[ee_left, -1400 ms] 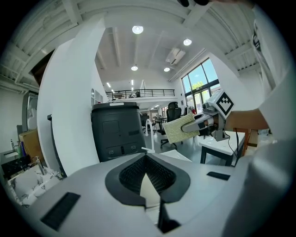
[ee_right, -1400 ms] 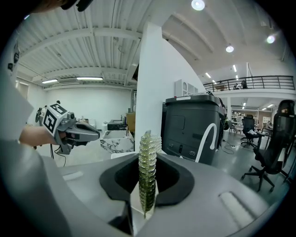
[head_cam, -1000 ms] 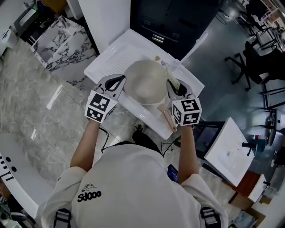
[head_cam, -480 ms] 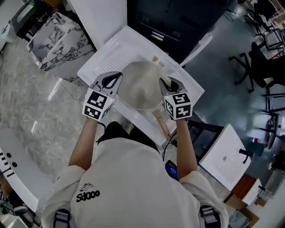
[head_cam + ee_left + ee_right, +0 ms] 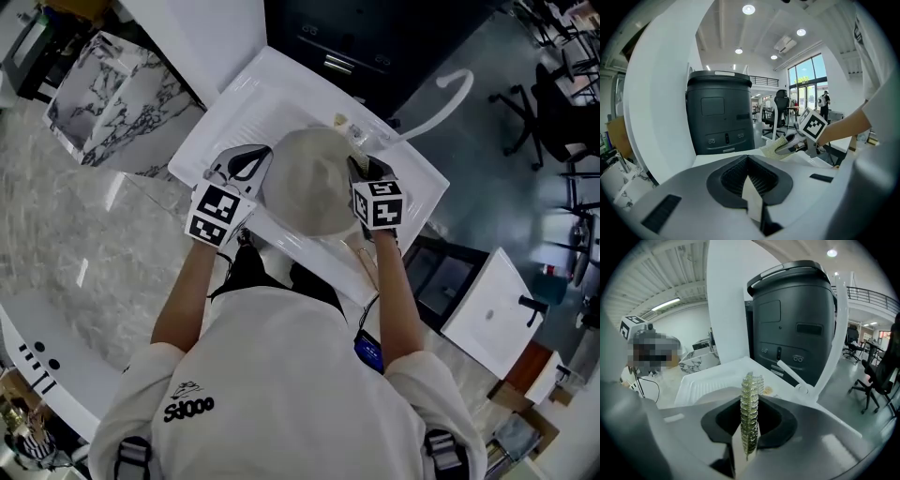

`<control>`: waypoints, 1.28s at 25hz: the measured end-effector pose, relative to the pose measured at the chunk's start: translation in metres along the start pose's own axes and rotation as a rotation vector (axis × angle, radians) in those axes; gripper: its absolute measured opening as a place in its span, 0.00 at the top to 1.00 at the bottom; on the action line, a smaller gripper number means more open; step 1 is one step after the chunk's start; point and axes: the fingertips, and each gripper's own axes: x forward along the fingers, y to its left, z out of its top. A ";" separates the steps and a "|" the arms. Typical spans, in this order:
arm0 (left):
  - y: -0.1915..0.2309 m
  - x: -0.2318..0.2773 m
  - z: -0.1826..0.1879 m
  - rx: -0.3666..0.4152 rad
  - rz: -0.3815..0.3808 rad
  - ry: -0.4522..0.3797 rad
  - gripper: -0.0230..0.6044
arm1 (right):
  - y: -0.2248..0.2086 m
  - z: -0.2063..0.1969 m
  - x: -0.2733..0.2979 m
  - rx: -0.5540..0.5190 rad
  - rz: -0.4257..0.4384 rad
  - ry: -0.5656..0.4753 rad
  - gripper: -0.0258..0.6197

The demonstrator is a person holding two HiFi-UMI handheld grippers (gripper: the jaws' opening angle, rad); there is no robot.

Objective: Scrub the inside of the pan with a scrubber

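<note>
A round cream pan (image 5: 314, 183) sits over the white sink (image 5: 246, 94), between my two grippers. My left gripper (image 5: 251, 161) is at the pan's left rim. In the left gripper view, this gripper (image 5: 751, 190) is shut on a thin pale edge that looks like that rim. My right gripper (image 5: 362, 171) is at the pan's right rim, shut on a yellow-green mesh scrubber (image 5: 750, 408) that stands edge-on between its jaws. The left gripper view shows the right gripper (image 5: 797, 143) across from it, with the scrubber (image 5: 774, 146) sticking out. The pan's inside is not clearly visible.
A white curved faucet (image 5: 452, 89) rises at the sink's far right, and it also appears in the right gripper view (image 5: 836, 333). The ribbed drainboard (image 5: 705, 385) lies to the left. A dark cabinet (image 5: 375, 37) stands behind the sink. A marble counter (image 5: 66, 234) is on my left.
My right gripper, holding the scrubber, has moved from near the pan's wooden handle up along the right rim. The handle is now mostly under my right arm. The left gripper holds its place.
</note>
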 end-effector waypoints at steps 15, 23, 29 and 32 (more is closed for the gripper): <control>0.037 0.048 -0.047 -0.028 -0.163 0.092 0.96 | -0.016 -0.058 0.063 0.253 -0.176 0.131 0.85; 0.042 0.053 -0.070 -0.061 -0.157 0.138 0.96 | -0.008 -0.062 0.083 0.230 -0.149 0.116 0.85; 0.050 0.050 -0.077 -0.072 -0.138 0.160 0.96 | 0.004 -0.066 0.108 0.222 -0.089 0.129 0.85; 0.052 0.049 -0.078 -0.072 -0.137 0.168 0.95 | 0.007 -0.063 0.119 0.224 -0.074 0.133 0.85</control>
